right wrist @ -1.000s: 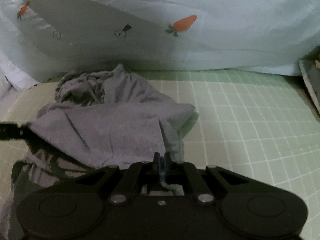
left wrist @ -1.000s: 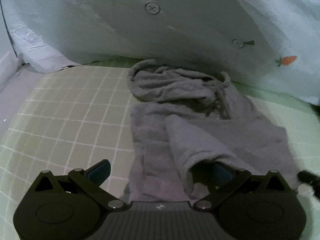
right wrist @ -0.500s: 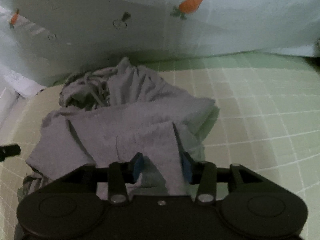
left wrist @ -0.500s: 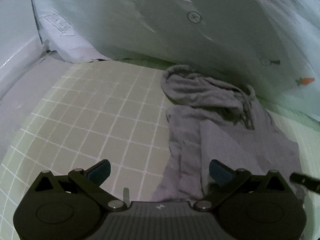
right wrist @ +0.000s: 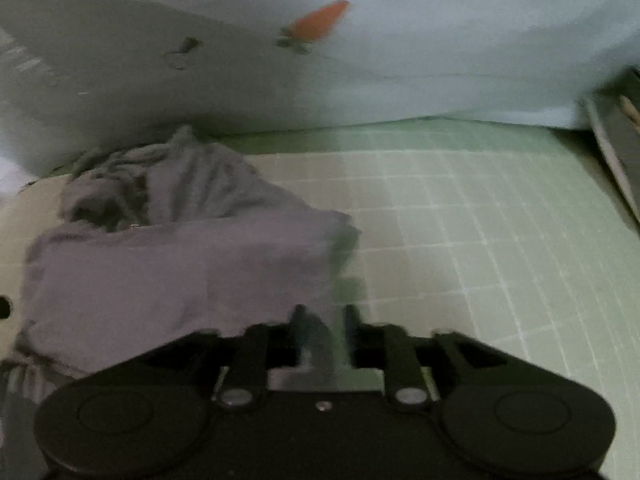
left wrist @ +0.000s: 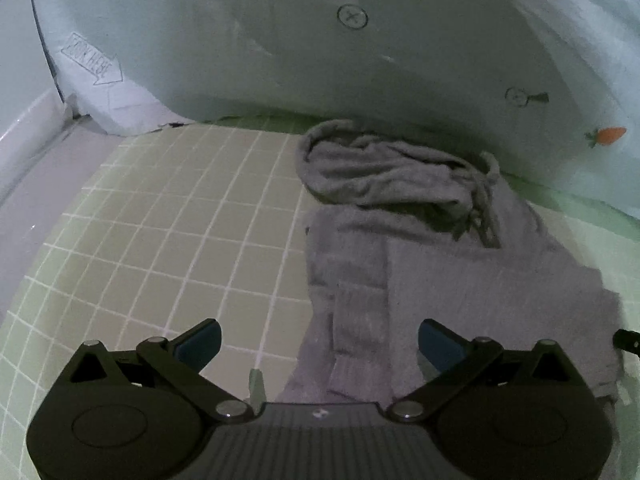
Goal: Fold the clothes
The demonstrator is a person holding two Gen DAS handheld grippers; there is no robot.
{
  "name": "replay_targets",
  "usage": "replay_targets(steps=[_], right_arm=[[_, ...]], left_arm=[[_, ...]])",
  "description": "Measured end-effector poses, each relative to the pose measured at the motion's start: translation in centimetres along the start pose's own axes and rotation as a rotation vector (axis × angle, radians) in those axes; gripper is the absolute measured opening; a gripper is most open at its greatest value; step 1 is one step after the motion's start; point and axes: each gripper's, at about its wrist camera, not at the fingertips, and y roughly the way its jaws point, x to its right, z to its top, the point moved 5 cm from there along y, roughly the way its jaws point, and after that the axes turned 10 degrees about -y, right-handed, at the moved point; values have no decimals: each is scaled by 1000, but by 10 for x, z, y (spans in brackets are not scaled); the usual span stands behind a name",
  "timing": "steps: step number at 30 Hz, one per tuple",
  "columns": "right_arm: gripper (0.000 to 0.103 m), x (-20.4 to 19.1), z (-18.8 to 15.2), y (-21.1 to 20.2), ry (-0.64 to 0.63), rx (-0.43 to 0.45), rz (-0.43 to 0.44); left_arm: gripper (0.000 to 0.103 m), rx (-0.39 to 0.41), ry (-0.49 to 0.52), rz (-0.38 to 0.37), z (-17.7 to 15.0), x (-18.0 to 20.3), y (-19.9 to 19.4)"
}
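Note:
A grey hooded garment [left wrist: 460,280] lies partly folded on the green grid mat [left wrist: 160,240], its bunched hood [left wrist: 380,172] and drawstrings at the far end. My left gripper [left wrist: 320,342] stands wide open over the garment's near left edge, and the cloth reaches between its fingers without being pinched. In the right wrist view, which is blurred, the garment [right wrist: 180,280] fills the left half. My right gripper [right wrist: 325,330] sits at its near right corner with the jaws opening. A bit of cloth lies between them and the pads are not pressing on it.
A pale sheet with carrot prints [right wrist: 320,24] hangs along the far side of the mat. Bare mat [right wrist: 480,260] stretches to the right of the garment. A white ledge [left wrist: 24,152] borders the left. The right gripper's tip [left wrist: 626,342] shows beyond the garment's edge.
The right gripper went from shut on a fold of cloth to parted, and the fold has dropped flat. The sleeve that was draped over the left gripper's right finger now lies flat.

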Motion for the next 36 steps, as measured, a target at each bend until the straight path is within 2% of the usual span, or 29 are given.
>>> replay_targets(steps=[2, 5, 10, 13, 15, 19, 22, 24, 26, 27, 29, 30, 31, 32, 36], right_arm=[[65, -2, 7, -1, 5, 22, 5], [85, -9, 24, 3, -39, 62, -2], [86, -29, 78, 30, -109, 113, 52], [85, -51, 115, 49, -178, 153, 117], [82, -68, 138, 65, -234, 174, 166], [61, -100, 173, 109, -309, 148, 224], [51, -116, 186, 141, -336, 109, 213], [42, -118, 189, 156, -329, 88, 199], [8, -117, 188, 163, -306, 73, 208], [9, -115, 188, 163, -295, 77, 217], [8, -110, 184, 152, -304, 124, 221], [8, -109, 182, 142, -323, 150, 209], [8, -109, 180, 132, -336, 171, 199], [8, -107, 178, 122, -343, 189, 193], [7, -98, 163, 80, -377, 251, 169]], left_arm=[[103, 8, -13, 5, 4, -4, 1], [103, 17, -42, 13, 18, -11, 9], [103, 49, -60, 33, 51, -16, 32], [103, 55, -121, 34, 73, -22, 54], [103, 59, -160, 28, 86, -27, 70], [103, 60, -216, 8, 106, -34, 100], [101, 54, -231, -6, 113, -32, 117], [94, 38, -239, -28, 113, -29, 126], [82, 7, -251, -56, 110, -26, 133], [77, -5, -258, -64, 108, -26, 135], [50, -18, -262, -67, 102, -23, 137], [41, -12, -257, -65, 100, -22, 136], [15, -18, -258, -71, 98, -22, 136], [7, -32, -263, -84, 97, -21, 137], [6, 14, -252, -93, 94, -20, 117]])
